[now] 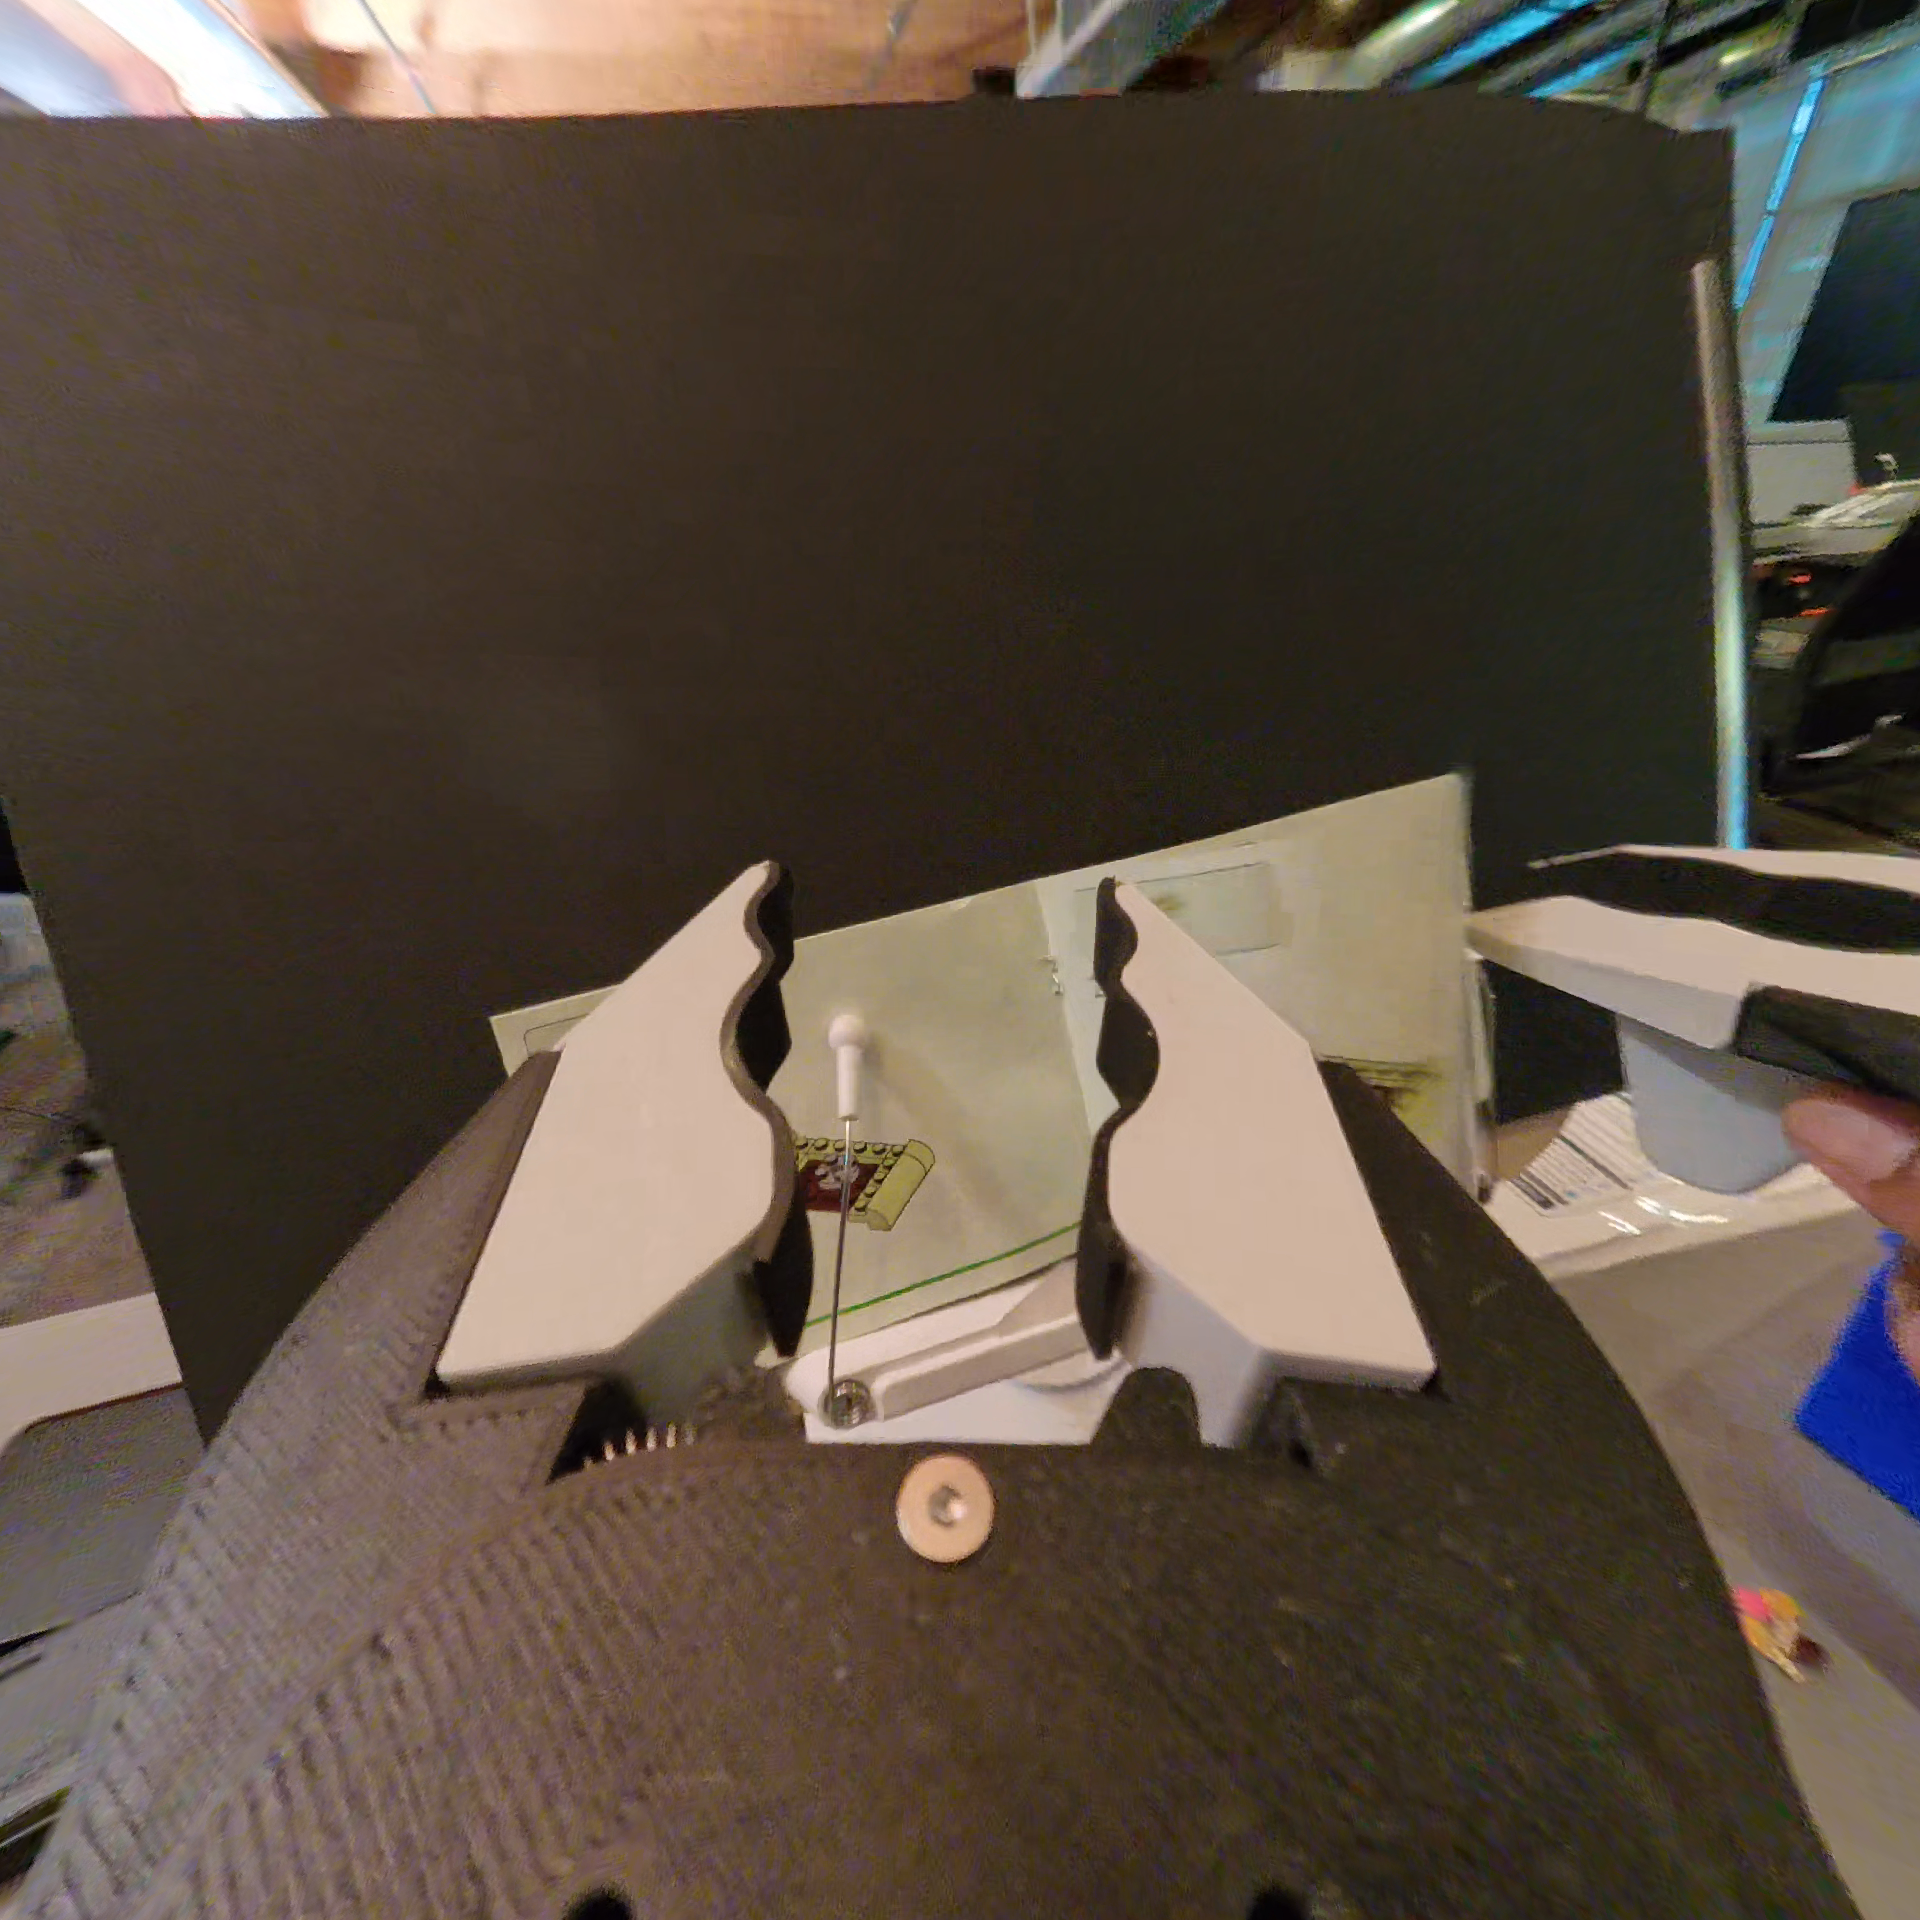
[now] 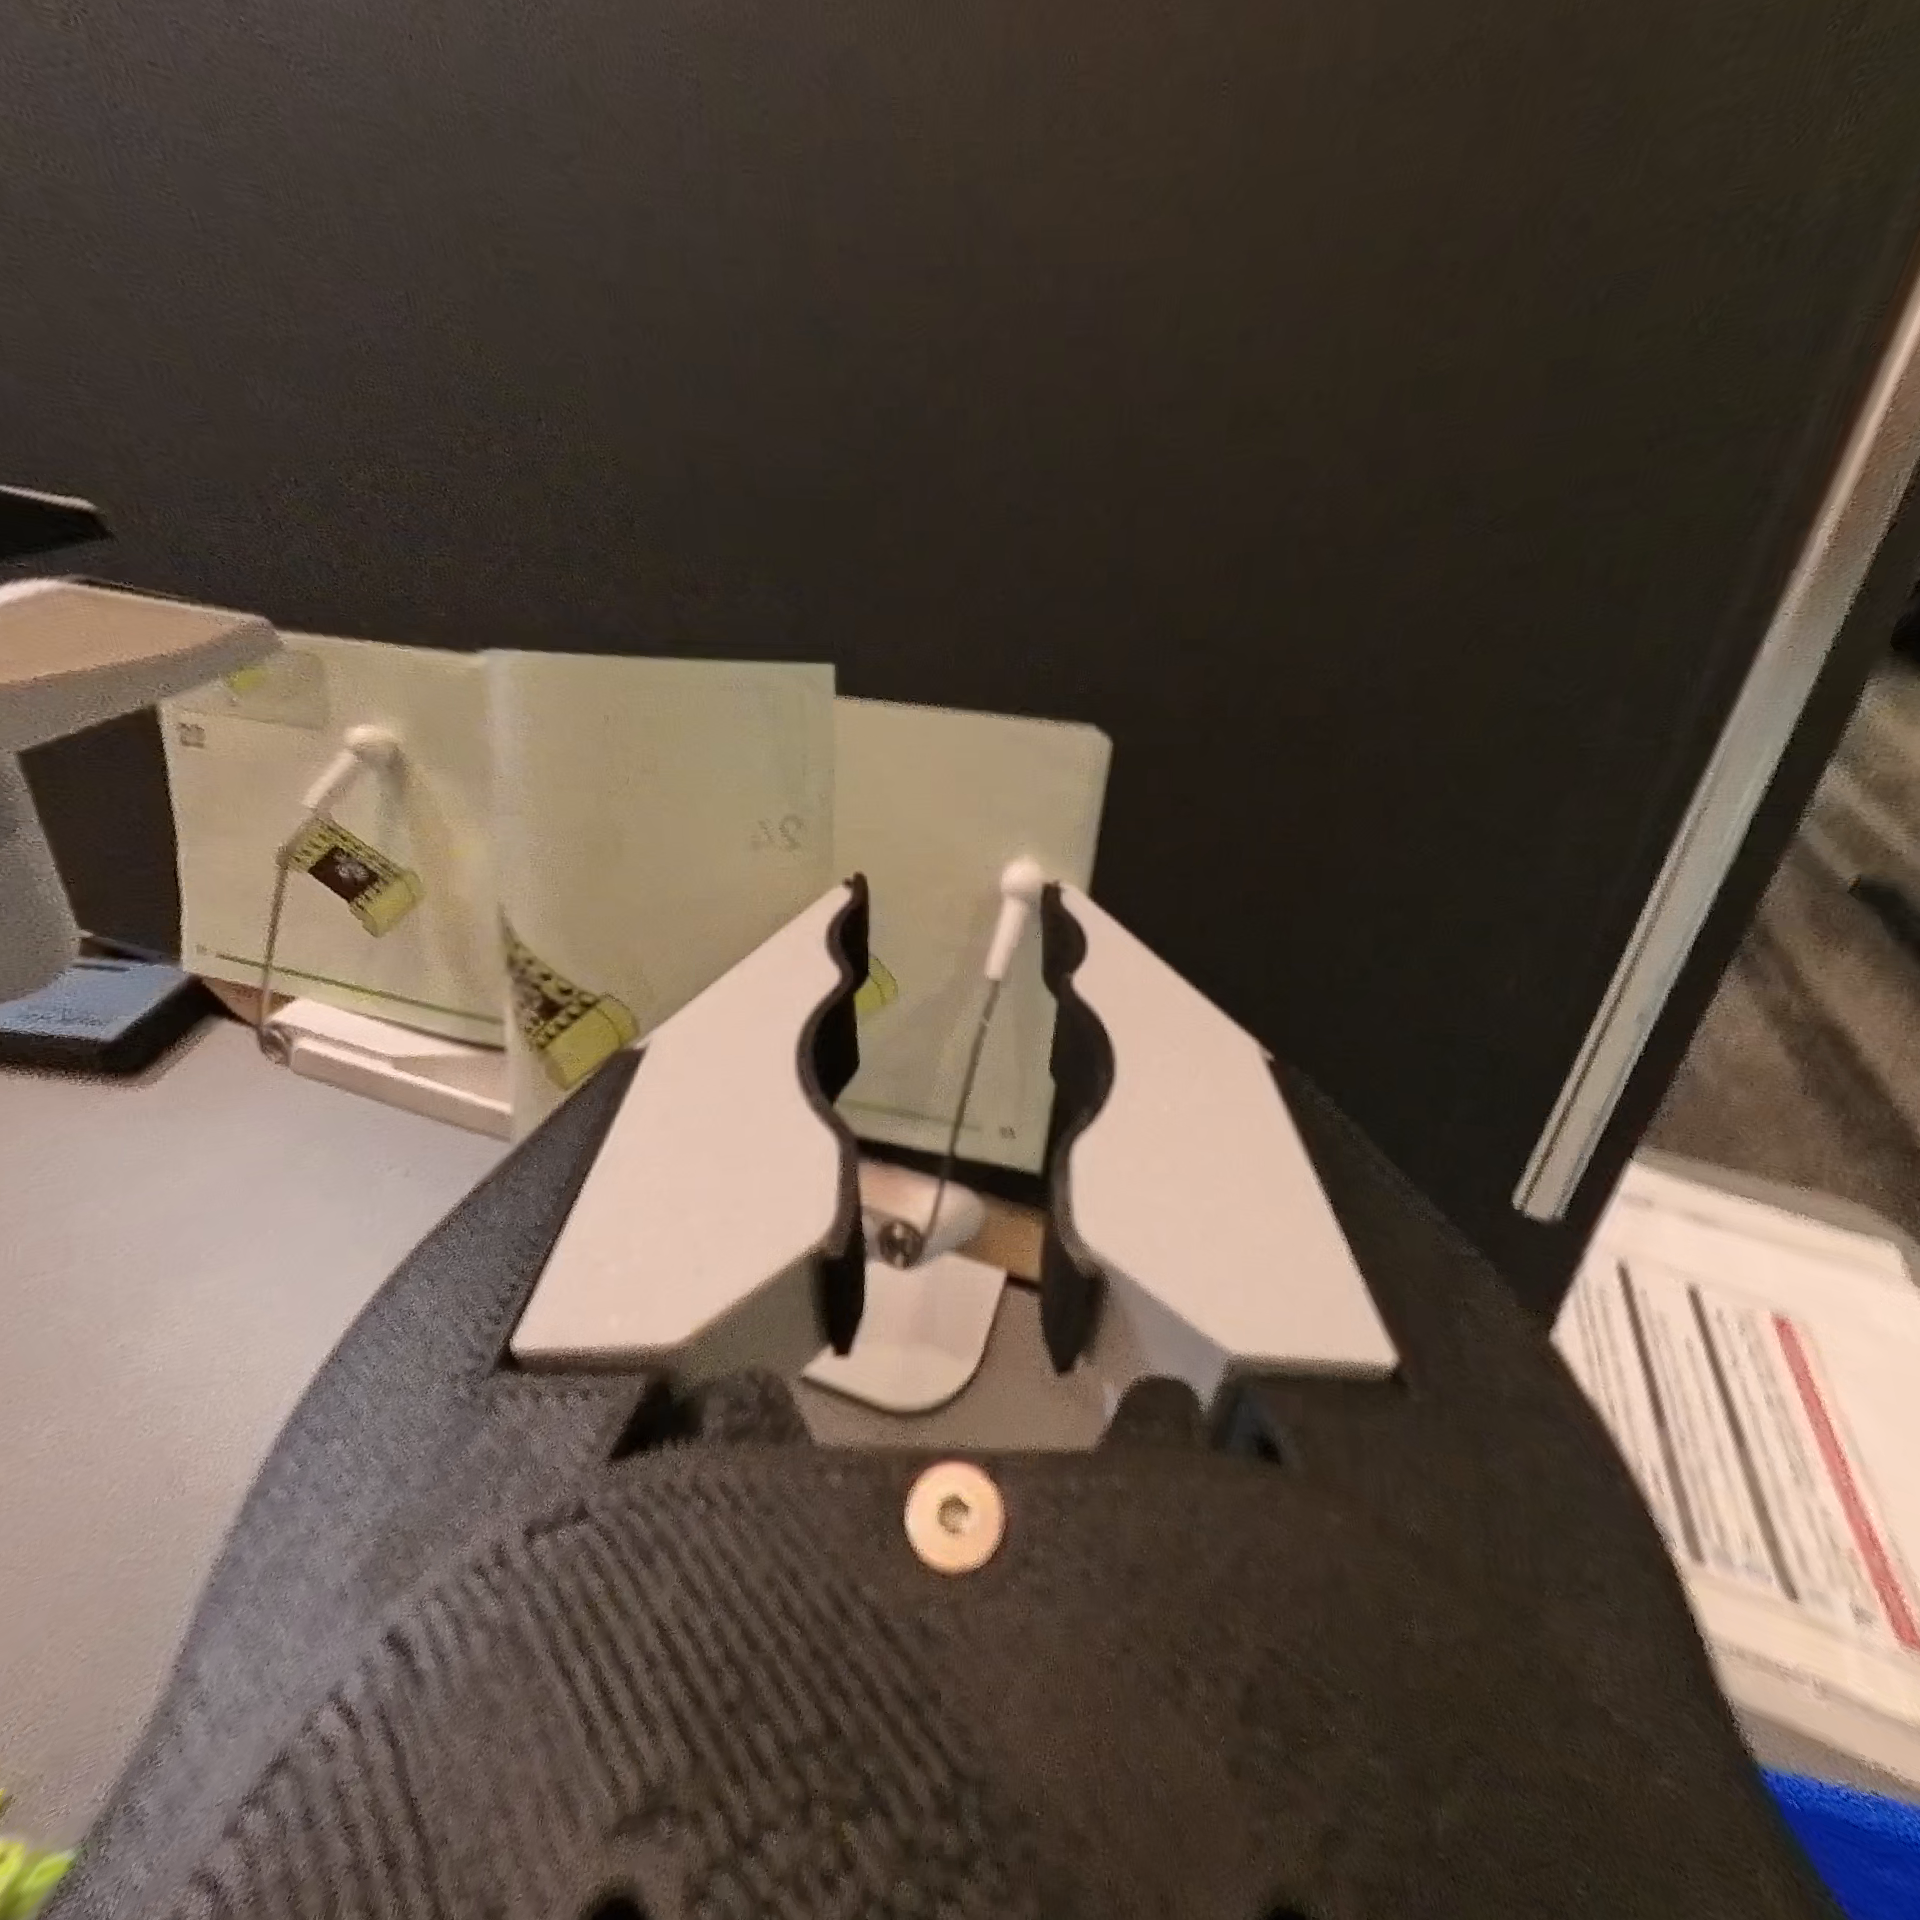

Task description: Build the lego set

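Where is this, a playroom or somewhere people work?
Probably a workshop or lab bench: a black backdrop board stands behind the grey table, and an instruction booklet is propped open on a stand.

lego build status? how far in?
Done: no assembled model shows in either view. The instruction booklet stands open on a holder against the black backboard, wire page clips pinning its pages.

In hand: nothing. The left gripper and right gripper are both open and empty, pointed at the booklet.

Left: seemingly the whole build; no loose bricks are clearly visible.
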Action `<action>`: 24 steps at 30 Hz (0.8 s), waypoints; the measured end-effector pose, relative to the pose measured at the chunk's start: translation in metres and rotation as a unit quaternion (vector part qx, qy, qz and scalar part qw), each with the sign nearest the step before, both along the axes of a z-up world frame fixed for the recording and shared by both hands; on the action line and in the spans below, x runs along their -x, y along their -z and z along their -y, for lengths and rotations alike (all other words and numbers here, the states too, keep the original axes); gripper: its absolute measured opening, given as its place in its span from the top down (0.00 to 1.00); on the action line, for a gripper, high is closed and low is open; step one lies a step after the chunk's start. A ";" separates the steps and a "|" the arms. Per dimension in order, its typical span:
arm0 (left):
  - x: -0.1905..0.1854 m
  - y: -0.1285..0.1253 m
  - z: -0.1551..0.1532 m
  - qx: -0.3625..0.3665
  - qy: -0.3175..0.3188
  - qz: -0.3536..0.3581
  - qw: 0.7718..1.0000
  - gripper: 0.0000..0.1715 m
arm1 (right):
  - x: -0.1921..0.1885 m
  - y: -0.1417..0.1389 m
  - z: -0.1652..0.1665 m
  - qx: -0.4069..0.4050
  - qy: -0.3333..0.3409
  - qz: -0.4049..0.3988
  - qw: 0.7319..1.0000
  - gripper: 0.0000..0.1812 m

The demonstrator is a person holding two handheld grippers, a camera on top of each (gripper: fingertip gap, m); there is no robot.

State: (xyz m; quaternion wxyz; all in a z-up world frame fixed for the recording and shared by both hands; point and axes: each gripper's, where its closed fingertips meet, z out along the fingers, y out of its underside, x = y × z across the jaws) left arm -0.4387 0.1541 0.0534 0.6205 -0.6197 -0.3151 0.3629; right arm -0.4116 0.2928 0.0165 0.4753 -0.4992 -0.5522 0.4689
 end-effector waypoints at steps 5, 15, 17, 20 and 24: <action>-0.004 0.003 0.013 -0.030 0.063 0.084 0.994 0.66 | 0.012 0.016 0.052 -0.021 -0.097 0.017 0.995 0.90; 0.015 0.087 0.026 0.071 0.088 0.254 0.961 0.77 | -0.005 0.010 0.118 0.062 -0.293 0.013 0.954 0.92; 0.018 0.091 0.026 0.088 0.076 0.246 0.962 0.91 | -0.007 0.007 0.127 0.064 -0.309 0.006 0.949 0.94; 0.018 0.089 0.026 0.123 0.077 0.215 0.966 1.00 | 0.008 0.014 0.128 0.058 -0.259 0.015 0.964 1.00; 0.021 0.088 0.041 0.099 0.083 0.232 0.964 1.00 | 0.026 0.027 0.148 0.044 -0.237 0.014 0.970 1.00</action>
